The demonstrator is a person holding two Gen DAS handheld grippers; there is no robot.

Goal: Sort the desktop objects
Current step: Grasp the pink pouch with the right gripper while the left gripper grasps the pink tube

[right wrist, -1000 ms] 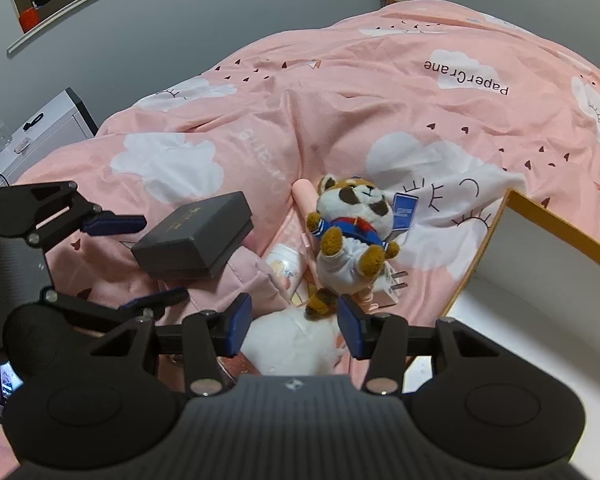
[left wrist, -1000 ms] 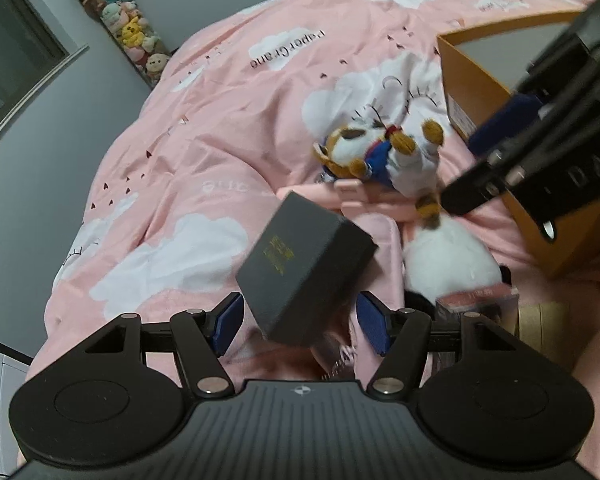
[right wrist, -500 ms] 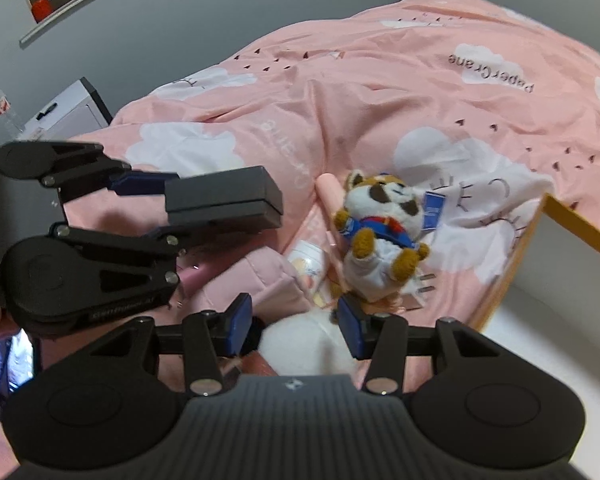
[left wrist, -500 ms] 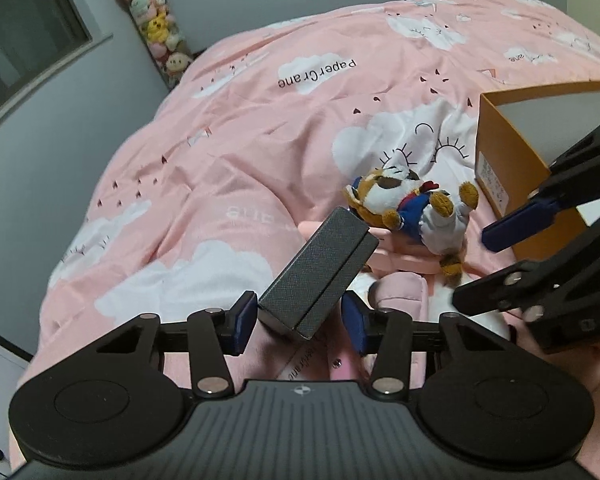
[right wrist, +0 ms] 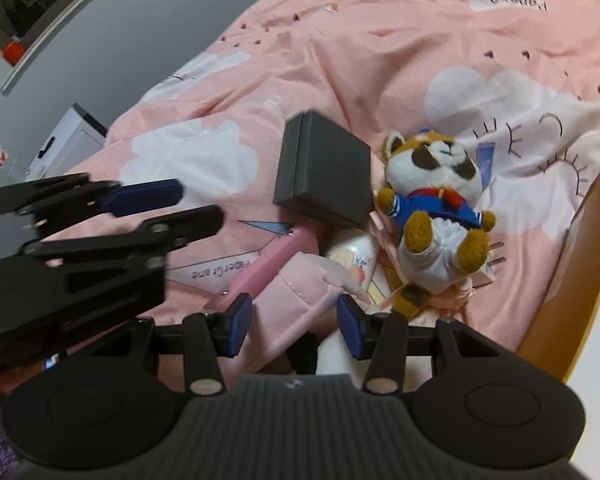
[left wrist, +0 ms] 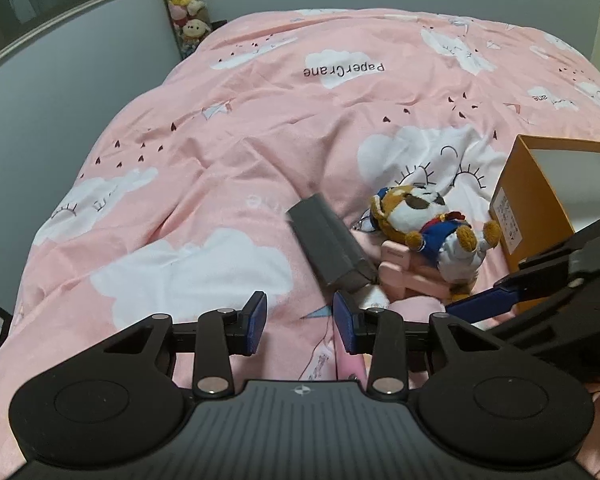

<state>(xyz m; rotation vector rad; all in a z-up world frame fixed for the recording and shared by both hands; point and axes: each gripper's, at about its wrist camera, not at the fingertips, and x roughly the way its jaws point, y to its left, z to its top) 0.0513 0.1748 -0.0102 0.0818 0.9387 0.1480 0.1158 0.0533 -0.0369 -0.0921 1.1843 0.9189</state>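
A dark grey box (left wrist: pixel 328 248) lies tilted on the pink duvet, leaning on the pink items beside the raccoon plush toy (left wrist: pixel 428 224). It is ahead of my left gripper (left wrist: pixel 300 320) and free of it. That gripper's jaws are closing with nothing between them. In the right wrist view the box (right wrist: pixel 324 176) stands on edge left of the plush toy (right wrist: pixel 436 200), and the left gripper (right wrist: pixel 196 204) hovers to its left. My right gripper (right wrist: pixel 294 320) is open above a pink pouch (right wrist: pixel 300 300), its pads not touching it.
An open orange cardboard box (left wrist: pixel 528 208) stands right of the plush. A pink tube (right wrist: pixel 268 264), a small white bottle (right wrist: pixel 356 252) and a white fluffy thing lie in the pile. A white cabinet (right wrist: pixel 68 140) stands beyond the bed's left edge.
The grey box, between the left jaws half a second ago, is now out of them and ahead on the duvet. The left jaws have narrowed. The right gripper has dropped closer to the pile.
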